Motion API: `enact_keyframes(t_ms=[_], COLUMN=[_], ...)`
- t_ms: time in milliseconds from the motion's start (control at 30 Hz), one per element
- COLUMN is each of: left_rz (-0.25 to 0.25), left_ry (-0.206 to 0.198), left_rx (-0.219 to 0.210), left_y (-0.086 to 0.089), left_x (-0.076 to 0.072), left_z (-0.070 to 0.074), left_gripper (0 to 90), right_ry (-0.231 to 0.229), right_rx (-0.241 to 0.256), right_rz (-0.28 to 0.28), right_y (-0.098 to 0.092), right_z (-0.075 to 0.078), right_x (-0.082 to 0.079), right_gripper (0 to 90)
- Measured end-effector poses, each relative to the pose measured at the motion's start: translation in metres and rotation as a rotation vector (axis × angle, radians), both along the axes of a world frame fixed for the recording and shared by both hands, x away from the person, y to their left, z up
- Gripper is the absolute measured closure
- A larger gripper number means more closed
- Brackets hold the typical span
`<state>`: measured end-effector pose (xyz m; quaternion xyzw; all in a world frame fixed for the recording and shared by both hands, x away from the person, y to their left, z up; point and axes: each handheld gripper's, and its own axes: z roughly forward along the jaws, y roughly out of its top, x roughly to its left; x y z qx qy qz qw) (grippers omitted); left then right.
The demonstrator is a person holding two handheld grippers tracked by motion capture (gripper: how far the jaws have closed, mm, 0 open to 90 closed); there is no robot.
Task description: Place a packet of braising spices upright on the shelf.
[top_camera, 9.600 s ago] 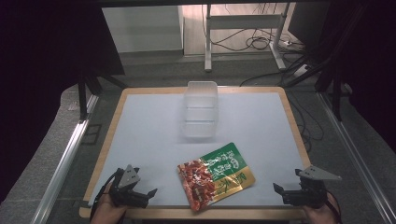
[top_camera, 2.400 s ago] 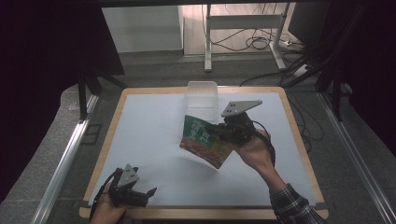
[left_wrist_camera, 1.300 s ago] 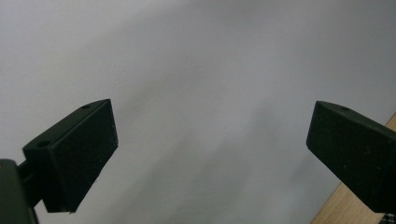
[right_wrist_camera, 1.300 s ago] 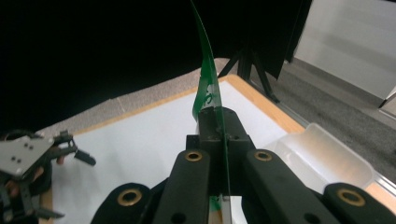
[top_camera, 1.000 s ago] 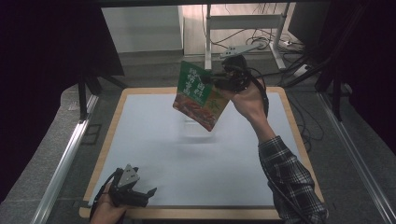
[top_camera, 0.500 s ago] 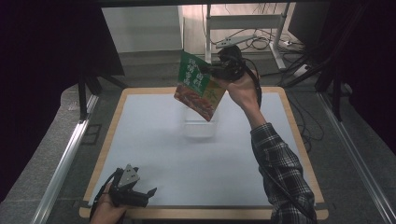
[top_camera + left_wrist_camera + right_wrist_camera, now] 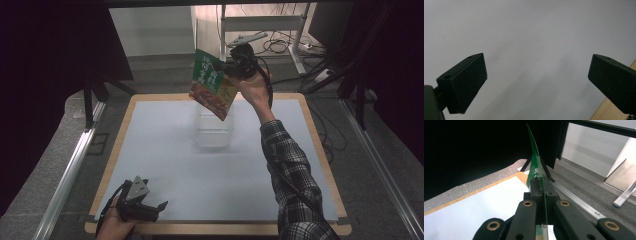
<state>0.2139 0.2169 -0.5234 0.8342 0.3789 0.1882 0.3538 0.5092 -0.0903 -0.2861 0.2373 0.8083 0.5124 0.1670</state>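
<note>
My right gripper (image 7: 231,68) is shut on a green and red food pouch (image 7: 212,83), held high in the air over the clear plastic container (image 7: 214,127) at the back middle of the table. The pouch hangs tilted, its lower corner just above the container's mouth. In the right gripper view the pouch (image 7: 535,170) stands edge-on, pinched between the jaws of my right gripper (image 7: 541,192). My left gripper (image 7: 159,206) rests near the table's front left corner; in the left gripper view its black fingers (image 7: 464,82) stand wide apart over bare white surface, so my left gripper (image 7: 537,82) is open with nothing between them.
The white table top (image 7: 165,155) has a wooden rim (image 7: 220,229). A metal rail (image 7: 70,165) runs along the left side. Desk legs and cables (image 7: 280,45) lie on the floor behind the table.
My right gripper took the pouch from the front of the table and has carried it up and back over the container, tilting it more upright. The left gripper has stayed put.
</note>
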Motion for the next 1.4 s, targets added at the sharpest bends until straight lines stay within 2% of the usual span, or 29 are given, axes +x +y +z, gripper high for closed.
enact_keyframes(t_ms=[167,333,533,667,867,1067,1167,1267,1367,1400], left_rz=[0.000,0.000,-0.001,-0.001,-0.001,-0.002,-0.002,-0.002,-0.003,-0.004], left_ry=[0.001,0.006,0.006,0.007,0.006,0.006,0.007,0.007,0.007,0.007], left_rx=[-0.005,-0.011,-0.012,-0.013,-0.008,-0.004,-0.004,-0.002,-0.001,0.000], left_y=[0.000,0.001,0.001,0.001,0.000,0.000,0.000,0.000,0.000,0.000], left_x=[0.000,0.000,0.000,0.000,0.000,0.000,0.000,0.000,0.000,0.000], left_z=[0.000,0.000,0.000,0.000,0.000,0.000,0.000,0.000,0.000,0.000], left_gripper=[2.1,2.1,2.1,2.2,2.2,2.3,2.3,2.3,2.4,2.4], right_ry=[-0.010,-0.039,-0.052,-0.058,-0.032,0.029,0.071,0.096,0.096,0.112], right_rx=[0.004,-0.021,-0.017,-0.033,-0.044,-0.043,-0.055,-0.068,-0.075,-0.086], right_rz=[-0.008,-0.021,-0.020,-0.026,-0.018,0.021,0.014,0.018,0.013,0.003], right_y=[0.000,0.001,-0.002,-0.005,-0.008,-0.013,-0.012,-0.009,-0.005,-0.003], right_z=[-0.005,-0.012,-0.018,-0.027,-0.037,-0.046,-0.050,-0.056,-0.060,-0.064], right_x=[0.010,0.024,0.033,0.037,0.038,0.038,0.041,0.043,0.044,0.046], right_gripper=[89.3,89.3,89.3,89.3,89.3,89.2,89.1,89.0,89.0,88.8])
